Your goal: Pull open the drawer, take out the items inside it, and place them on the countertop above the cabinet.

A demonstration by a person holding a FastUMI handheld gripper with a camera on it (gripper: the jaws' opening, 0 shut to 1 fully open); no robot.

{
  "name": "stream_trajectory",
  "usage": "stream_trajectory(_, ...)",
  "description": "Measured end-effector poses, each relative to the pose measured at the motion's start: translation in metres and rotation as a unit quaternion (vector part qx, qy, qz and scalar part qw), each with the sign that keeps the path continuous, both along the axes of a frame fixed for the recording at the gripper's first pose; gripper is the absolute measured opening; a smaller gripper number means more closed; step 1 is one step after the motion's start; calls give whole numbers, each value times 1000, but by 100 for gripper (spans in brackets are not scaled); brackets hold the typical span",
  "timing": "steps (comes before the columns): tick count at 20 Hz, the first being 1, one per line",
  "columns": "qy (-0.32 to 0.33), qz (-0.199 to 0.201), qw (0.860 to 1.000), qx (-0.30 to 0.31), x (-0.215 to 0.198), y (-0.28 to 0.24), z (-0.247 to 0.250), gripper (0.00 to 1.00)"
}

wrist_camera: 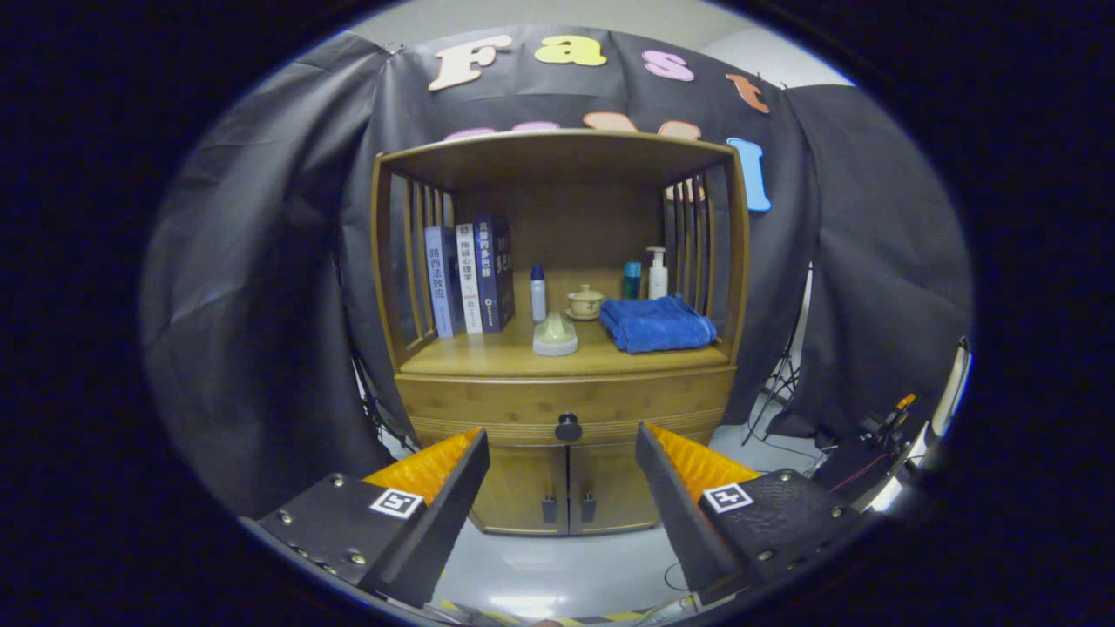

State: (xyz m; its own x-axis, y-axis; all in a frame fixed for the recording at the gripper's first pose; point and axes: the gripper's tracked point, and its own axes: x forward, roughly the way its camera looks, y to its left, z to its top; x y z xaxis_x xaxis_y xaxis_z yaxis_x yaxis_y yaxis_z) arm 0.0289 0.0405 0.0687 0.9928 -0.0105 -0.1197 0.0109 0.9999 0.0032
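The gripper [562, 448] faces a wooden cabinet [562, 488] head-on, held level, its fingers [440, 466] spread wide apart and gripping nothing. The drawer [488, 405] lies beyond the fingertips, shut flush with the cabinet front, and its round dark knob [568, 427] sits in the gap between the two fingers without touching either. Below the drawer two cabinet doors [523, 496] are closed, with small dark handles side by side at the middle seam. Above the drawer the worktop [488, 357] carries three upright books [469, 277] on its left, a small bottle [538, 293], a pale lidded cup [584, 301], a flat pale object [555, 335], a folded blue towel [655, 323], and a pump bottle [658, 273] behind the towel. The floor [557, 566] is pale grey and glossy
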Motion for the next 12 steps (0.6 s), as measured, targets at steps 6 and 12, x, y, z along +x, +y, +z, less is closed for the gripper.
stream_trajectory(6,-50,-6,999,2,-29,-3,59,100)
stream_trajectory(12,-92,-7,995,-20,-44,-8,93,100)
